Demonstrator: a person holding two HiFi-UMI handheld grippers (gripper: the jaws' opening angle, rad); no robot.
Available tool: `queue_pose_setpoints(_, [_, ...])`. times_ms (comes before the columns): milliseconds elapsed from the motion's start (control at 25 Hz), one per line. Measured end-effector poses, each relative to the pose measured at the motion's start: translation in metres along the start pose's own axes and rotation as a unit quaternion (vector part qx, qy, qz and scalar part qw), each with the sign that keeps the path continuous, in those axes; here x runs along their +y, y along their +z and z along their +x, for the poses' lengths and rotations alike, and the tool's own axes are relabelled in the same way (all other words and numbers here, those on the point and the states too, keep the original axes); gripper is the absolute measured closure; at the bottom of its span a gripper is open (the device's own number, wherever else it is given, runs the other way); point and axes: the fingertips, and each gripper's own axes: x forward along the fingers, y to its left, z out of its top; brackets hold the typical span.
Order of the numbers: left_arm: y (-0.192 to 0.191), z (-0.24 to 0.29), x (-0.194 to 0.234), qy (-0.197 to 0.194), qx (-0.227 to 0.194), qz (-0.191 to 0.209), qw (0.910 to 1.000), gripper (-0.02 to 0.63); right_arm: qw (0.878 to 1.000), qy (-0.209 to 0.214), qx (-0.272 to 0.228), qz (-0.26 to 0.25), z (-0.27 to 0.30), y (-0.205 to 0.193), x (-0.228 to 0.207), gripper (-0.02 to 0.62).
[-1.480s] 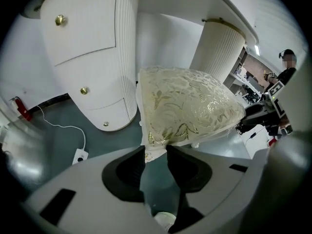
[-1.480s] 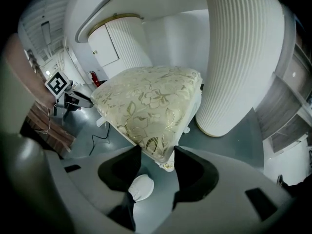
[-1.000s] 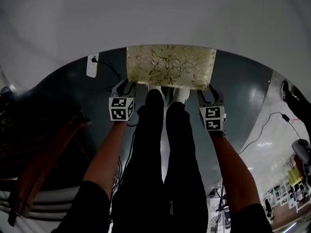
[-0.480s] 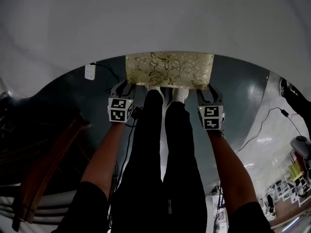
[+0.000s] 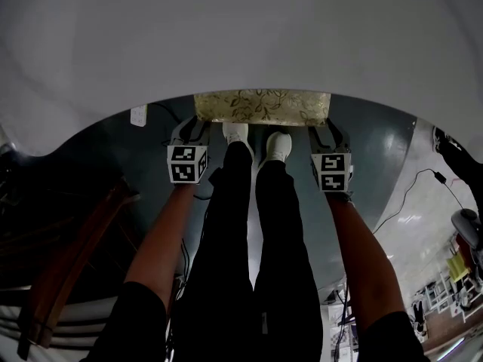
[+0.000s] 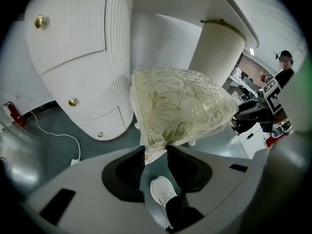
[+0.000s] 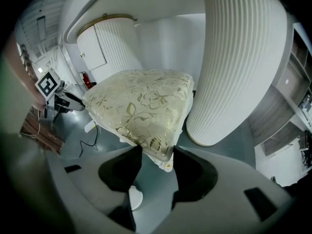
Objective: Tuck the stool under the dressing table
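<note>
The stool point(image 5: 262, 106) has a gold floral cushion, and only its near strip shows below the white dressing table top point(image 5: 241, 36). My left gripper point(image 5: 195, 124) is shut on the cushion's near left corner, my right gripper point(image 5: 326, 129) on its near right corner. In the left gripper view the stool point(image 6: 180, 106) sits between the table's two ribbed pedestals, its corner pinched in the left gripper point(image 6: 156, 150). The right gripper view shows the cushion point(image 7: 141, 104) beside a ribbed pedestal point(image 7: 234, 62), with the right gripper point(image 7: 158, 155) closed on its corner.
The person's legs and white shoes point(image 5: 236, 133) stand just behind the stool. A white power strip point(image 5: 138, 115) with a cable lies on the grey floor at left. A wooden chair point(image 5: 68, 255) is at the lower left. Another cable point(image 5: 411, 194) runs across the floor at right.
The stool has slid forward under the table top, so less of the cushion shows. Both grippers moved forward with it, and the feet stepped after it.
</note>
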Motion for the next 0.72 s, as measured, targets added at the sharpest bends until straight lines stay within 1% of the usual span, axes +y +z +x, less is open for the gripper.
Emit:
queue_pose_setpoints(160, [0.016,0.011,-0.004,0.004,-0.006,-0.010,0.9999,0.459,1.000,-0.014,-0.007,0.009,0.008,0.015,-0.020,0.385])
queue_pose_setpoints(240, [0.021,0.014,-0.001,0.009,-0.012,-0.017,0.9997,0.460,1.000,-0.016,-0.008,0.007,0.013,0.023,-0.023,0.385])
queue_pose_setpoints(400, [0.031,0.018,0.001,0.010,-0.025,-0.018,0.9995,0.460,1.000,-0.023,-0.014,0.006,0.019,0.036,-0.030,0.387])
queue_pose_setpoints(560, [0.037,0.021,0.002,0.012,-0.035,-0.023,0.9991,0.460,0.999,-0.028,-0.020,0.020,0.020,0.041,-0.035,0.388])
queue_pose_setpoints(720, [0.039,0.016,0.002,0.007,-0.039,-0.019,0.9990,0.460,0.999,-0.032,-0.027,0.031,0.016,0.041,-0.033,0.388])
